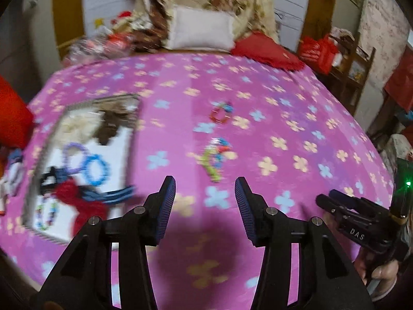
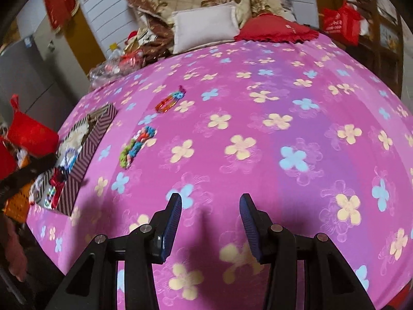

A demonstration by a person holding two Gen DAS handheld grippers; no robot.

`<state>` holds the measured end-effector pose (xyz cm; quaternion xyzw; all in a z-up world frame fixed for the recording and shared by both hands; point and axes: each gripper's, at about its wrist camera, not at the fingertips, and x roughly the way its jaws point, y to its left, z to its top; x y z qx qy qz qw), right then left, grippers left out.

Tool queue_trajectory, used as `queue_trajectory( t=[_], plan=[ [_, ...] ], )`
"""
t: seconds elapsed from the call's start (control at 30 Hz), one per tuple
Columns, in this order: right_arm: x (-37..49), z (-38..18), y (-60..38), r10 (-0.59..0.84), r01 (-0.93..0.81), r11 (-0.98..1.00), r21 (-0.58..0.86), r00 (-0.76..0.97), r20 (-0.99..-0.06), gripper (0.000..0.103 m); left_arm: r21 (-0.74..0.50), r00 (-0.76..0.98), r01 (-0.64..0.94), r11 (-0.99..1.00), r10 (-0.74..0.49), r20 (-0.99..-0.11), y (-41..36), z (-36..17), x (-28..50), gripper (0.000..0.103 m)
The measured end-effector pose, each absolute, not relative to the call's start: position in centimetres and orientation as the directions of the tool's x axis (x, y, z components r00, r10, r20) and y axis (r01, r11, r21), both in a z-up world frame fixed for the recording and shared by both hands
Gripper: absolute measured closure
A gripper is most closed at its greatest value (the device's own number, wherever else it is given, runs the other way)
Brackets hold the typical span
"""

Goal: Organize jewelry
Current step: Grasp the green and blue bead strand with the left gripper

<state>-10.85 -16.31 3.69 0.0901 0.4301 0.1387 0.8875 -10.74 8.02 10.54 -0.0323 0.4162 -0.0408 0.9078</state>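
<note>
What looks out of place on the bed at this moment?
Two beaded pieces lie loose on the pink bedspread instead of in the striped box: a red bracelet further back and a multicoloured tangle nearer, ahead of the left hand-held gripper. The box already holds several bracelets. Both hand-held grippers are open and empty.
</note>
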Motion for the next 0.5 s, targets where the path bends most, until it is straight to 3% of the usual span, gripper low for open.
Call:
queue_trajectory(
  t=[0.13,0.2,0.43,0.5],
  plan=[
    [-10.5,3.0,-17.4,0.338,-0.155,0.939,0.307,0.592,-0.732,0.058,-0.092,0.608,0.056,0.994,-0.107,-0.787,6.2,7.8,-7.1,0.057],
    [-10.4,2.8,-17.9,0.346,-0.150,0.935,0.322,0.588,-0.731,0.058,-0.115,0.594,0.049,0.992,-0.121,-0.795,6.3,6.8,-5.4,0.064],
    [-9.8,2.3,-18.1,0.376,-0.152,0.922,0.357,0.576,-0.726,0.058,-0.142,0.546,0.026,0.990,-0.133,-0.827,7.0,3.5,-1.4,0.065],
    [-9.7,2.1,-18.1,0.381,-0.155,0.920,0.360,0.572,-0.727,0.058,-0.132,0.528,0.029,0.991,-0.127,-0.840,7.0,2.7,-0.7,0.072]
  ],
)
